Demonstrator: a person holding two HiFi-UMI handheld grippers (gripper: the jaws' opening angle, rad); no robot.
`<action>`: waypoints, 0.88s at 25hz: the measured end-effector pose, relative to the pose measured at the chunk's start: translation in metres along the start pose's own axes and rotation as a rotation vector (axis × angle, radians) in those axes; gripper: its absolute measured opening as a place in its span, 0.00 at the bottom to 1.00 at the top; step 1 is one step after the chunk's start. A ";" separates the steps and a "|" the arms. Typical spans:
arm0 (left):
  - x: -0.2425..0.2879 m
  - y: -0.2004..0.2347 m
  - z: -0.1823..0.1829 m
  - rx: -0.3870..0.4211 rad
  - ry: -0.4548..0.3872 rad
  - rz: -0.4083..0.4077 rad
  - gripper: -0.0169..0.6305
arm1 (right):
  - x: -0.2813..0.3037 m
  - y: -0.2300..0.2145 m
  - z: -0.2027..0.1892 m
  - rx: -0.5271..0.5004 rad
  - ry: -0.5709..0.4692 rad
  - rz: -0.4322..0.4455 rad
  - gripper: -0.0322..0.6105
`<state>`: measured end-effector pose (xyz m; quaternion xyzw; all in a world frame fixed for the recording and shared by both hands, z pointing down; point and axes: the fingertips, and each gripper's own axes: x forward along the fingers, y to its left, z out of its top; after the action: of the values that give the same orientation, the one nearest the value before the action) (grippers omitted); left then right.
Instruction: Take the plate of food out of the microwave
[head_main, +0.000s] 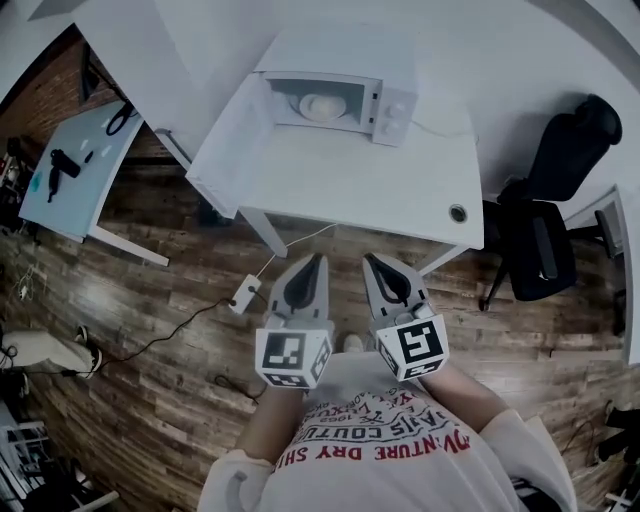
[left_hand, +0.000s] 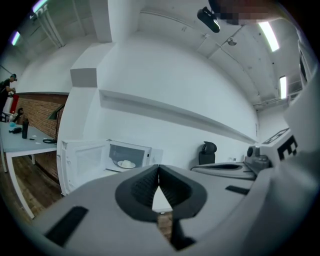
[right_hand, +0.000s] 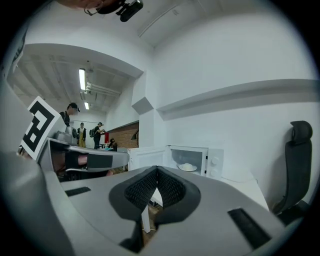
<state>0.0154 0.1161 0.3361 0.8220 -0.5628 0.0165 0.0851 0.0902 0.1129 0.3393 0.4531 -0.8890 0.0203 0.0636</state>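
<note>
Floor (head_main: 150, 330): wood planks; both grippers hang above it, short of the counter's near edge.
Counter (head_main: 350, 190): white, carrying the microwave at its far side.
Chair (head_main: 545, 220): black, just beside the counter's right end.
Microwave (head_main: 397, 115): white, its door (head_main: 228, 140) swung open to the left, the inside in plain sight.
Left gripper (head_main: 317, 262): close to the person's body, pointing toward the counter; its fingers (left_hand: 145, 187) are pressed together with nothing between them.
Right gripper (head_main: 371, 262): just beside the left one; its fingers (right_hand: 172, 190) likewise meet at the tips, empty.
Plate of food (head_main: 321, 106): inside the microwave, a pale mound on it, well apart from both pairs of fingers, across the counter from them.
</note>
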 end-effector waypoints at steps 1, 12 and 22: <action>0.008 -0.002 0.000 -0.005 0.003 0.002 0.04 | 0.005 -0.010 0.000 0.001 0.001 0.000 0.07; 0.084 0.025 -0.004 -0.018 0.041 0.024 0.04 | 0.062 -0.071 -0.010 0.042 0.026 -0.015 0.07; 0.200 0.080 0.013 0.019 0.062 -0.051 0.04 | 0.167 -0.136 -0.003 0.062 0.044 -0.092 0.07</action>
<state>0.0137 -0.0989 0.3572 0.8361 -0.5384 0.0449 0.0950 0.1027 -0.1011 0.3612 0.4948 -0.8645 0.0549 0.0697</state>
